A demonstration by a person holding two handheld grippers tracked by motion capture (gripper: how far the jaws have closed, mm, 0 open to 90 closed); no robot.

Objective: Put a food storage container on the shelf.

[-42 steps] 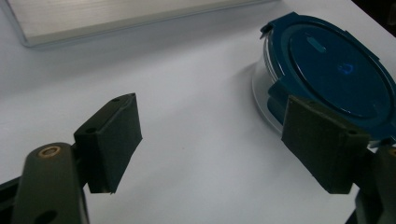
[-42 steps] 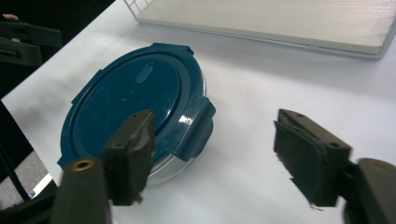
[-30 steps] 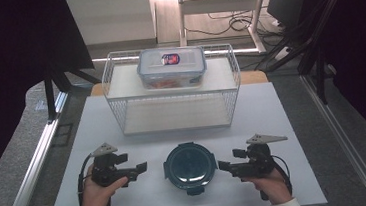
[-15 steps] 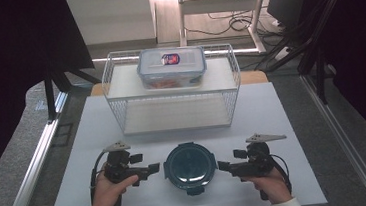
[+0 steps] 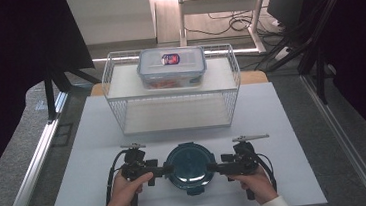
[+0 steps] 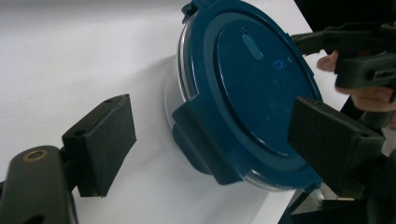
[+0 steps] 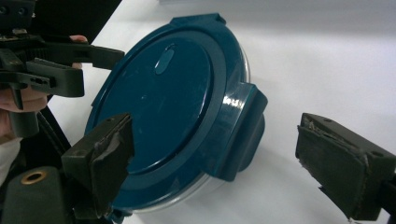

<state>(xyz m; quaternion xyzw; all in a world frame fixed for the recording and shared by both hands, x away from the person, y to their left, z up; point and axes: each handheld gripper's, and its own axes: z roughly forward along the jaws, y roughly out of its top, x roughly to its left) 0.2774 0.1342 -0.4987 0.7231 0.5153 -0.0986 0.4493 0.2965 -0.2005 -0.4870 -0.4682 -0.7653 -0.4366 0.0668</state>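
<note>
A round clear container with a dark blue lid (image 5: 190,166) sits near the front of the white table. My left gripper (image 5: 162,171) is at its left side, open, with a lid latch (image 6: 201,144) between the spread jaws and untouched by the pads (image 6: 105,140). On the container's right side is my right gripper (image 5: 218,168), also open. Its jaws have just been opening and stand either side of the opposite latch (image 7: 243,126) without pressing it. In each gripper view the other gripper appears beyond the lid (image 6: 252,79) (image 7: 163,98).
Behind the container stands a white wire rack (image 5: 122,118) with a rectangular lidded clear box (image 5: 172,66) on its upper shelf. The white table top (image 5: 293,123) extends to both sides, with metal rails and dark floor past its edges.
My left gripper has moved right and down to the container's left latch. My right gripper has sunk slightly and edged in toward the right latch.
</note>
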